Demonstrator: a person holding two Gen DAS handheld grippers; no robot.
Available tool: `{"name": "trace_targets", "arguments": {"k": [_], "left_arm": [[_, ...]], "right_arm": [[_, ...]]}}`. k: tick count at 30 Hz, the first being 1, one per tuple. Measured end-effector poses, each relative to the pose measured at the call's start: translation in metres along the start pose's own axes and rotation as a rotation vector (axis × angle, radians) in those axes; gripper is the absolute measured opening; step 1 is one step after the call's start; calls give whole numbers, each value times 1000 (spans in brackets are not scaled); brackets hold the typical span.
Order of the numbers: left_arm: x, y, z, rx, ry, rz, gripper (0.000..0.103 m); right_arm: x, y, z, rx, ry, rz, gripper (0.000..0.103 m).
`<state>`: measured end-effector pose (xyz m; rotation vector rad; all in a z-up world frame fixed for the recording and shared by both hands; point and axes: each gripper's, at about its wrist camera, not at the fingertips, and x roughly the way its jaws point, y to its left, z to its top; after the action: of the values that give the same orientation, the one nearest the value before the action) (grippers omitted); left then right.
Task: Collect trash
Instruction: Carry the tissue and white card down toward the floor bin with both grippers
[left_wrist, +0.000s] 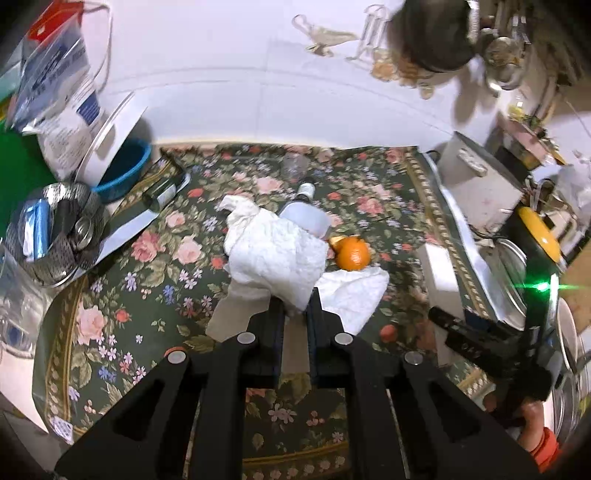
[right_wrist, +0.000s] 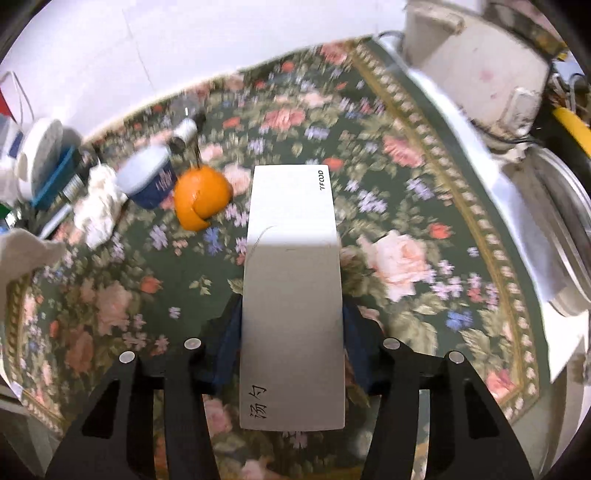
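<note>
A crumpled tissue lies on the floral cloth, pinched at its near edge by the left gripper, likely for lifting away. Just beside it sit an orange peel and a cup. The right gripper clamps a flat grey packet, held clear above the cloth.

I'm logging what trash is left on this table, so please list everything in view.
crumpled tissue: one, white, pinched in left gripper
flat tissue: one, white, beside the orange peel
orange peel: one, orange, mid-cloth
cup: one, blue-white, tipped over
paper packet: one, white, printed, in right gripper
floral cloth: one, green, covering table
steel colander: one, far left
left gripper: black, closed on tissue
right gripper: black, holding packet
</note>
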<state>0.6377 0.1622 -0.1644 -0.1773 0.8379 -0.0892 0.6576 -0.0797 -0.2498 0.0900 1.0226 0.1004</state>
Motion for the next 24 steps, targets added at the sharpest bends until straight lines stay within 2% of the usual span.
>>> {"name": "trace_targets", "arguments": {"k": [7,12,19,24], "left_arm": [[-44,-21,-9,71,-46,-50,10],[-76,-40,-27,55,-76,-76,10],[-116,-80,-70,29,-120,-55,10],[-137,-119,-116,-26,-129,-33,10]], "right_arm": [[-83,0,-3,40,-148,41,48],[-142,1,-14,12,-237,93,48],[-187,-13,-44,-40,-293,165,48],[-212,-48,-83,-76,-307,228,48]]}}
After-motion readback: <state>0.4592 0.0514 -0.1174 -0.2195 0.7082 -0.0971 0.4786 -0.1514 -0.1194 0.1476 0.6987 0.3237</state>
